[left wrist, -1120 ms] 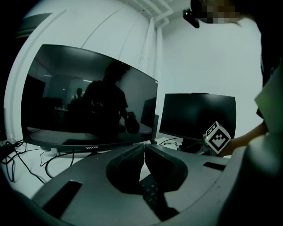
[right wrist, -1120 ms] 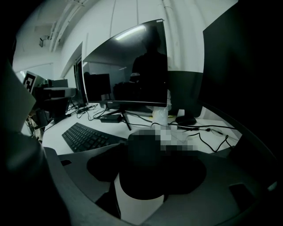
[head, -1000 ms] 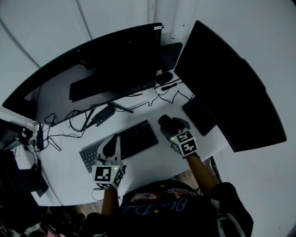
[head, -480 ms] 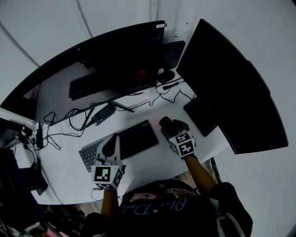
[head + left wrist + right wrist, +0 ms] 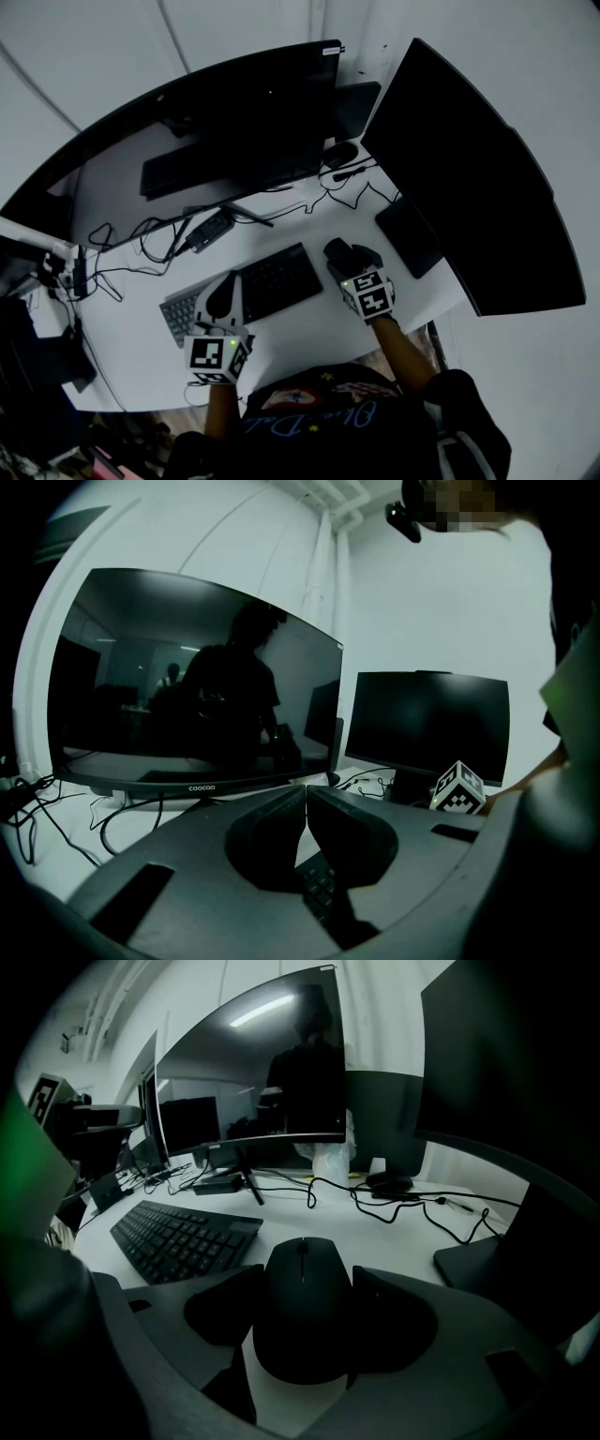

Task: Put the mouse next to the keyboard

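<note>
A black mouse (image 5: 302, 1297) sits between the jaws of my right gripper (image 5: 307, 1288), which is shut on its sides, low over the white desk (image 5: 375, 1232). The black keyboard (image 5: 178, 1232) lies just to the mouse's left, a short gap away. In the head view the mouse (image 5: 337, 250) pokes out ahead of the right gripper (image 5: 349, 259), right of the keyboard (image 5: 258, 284). My left gripper (image 5: 223, 298) hovers over the keyboard's left half. Its jaws meet at the tips with nothing between them (image 5: 306, 794), and keys (image 5: 319, 883) show below.
A wide curved monitor (image 5: 187, 141) stands behind the keyboard and a second dark monitor (image 5: 469, 178) at the right. A black pad (image 5: 408, 234) lies right of the mouse. Cables (image 5: 347, 192), a small black box (image 5: 208, 232) and another mouse (image 5: 337, 155) lie further back.
The right gripper with the mouse has shifted slightly left, toward the keyboard. The left gripper has stayed where it was.
</note>
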Motion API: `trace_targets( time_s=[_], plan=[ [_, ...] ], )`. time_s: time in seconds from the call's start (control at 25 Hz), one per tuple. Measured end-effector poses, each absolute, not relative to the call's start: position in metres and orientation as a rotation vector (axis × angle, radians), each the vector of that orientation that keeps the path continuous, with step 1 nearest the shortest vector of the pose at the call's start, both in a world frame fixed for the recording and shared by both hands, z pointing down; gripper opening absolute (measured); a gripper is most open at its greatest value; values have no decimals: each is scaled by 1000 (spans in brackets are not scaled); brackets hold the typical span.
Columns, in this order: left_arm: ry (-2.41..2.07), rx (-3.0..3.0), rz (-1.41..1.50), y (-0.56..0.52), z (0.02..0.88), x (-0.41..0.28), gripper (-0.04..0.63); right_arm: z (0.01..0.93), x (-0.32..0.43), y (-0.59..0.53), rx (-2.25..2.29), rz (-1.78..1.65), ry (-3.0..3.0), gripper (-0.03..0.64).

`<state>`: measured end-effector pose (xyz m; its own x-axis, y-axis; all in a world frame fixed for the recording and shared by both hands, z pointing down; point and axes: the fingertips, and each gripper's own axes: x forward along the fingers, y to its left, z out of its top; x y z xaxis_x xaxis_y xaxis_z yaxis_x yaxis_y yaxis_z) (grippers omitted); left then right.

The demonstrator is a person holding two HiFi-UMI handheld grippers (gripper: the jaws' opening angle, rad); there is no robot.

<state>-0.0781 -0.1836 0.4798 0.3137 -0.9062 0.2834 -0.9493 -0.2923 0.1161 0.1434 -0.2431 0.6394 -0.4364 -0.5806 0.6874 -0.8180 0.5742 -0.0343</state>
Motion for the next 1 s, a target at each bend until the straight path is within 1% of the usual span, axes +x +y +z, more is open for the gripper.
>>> trace_targets(
  time_s=[1.0],
  plan=[
    [-1683, 2299, 230, -185, 482, -78, 3, 659, 144, -239, 1086, 517, -2127, 279]
  ],
)
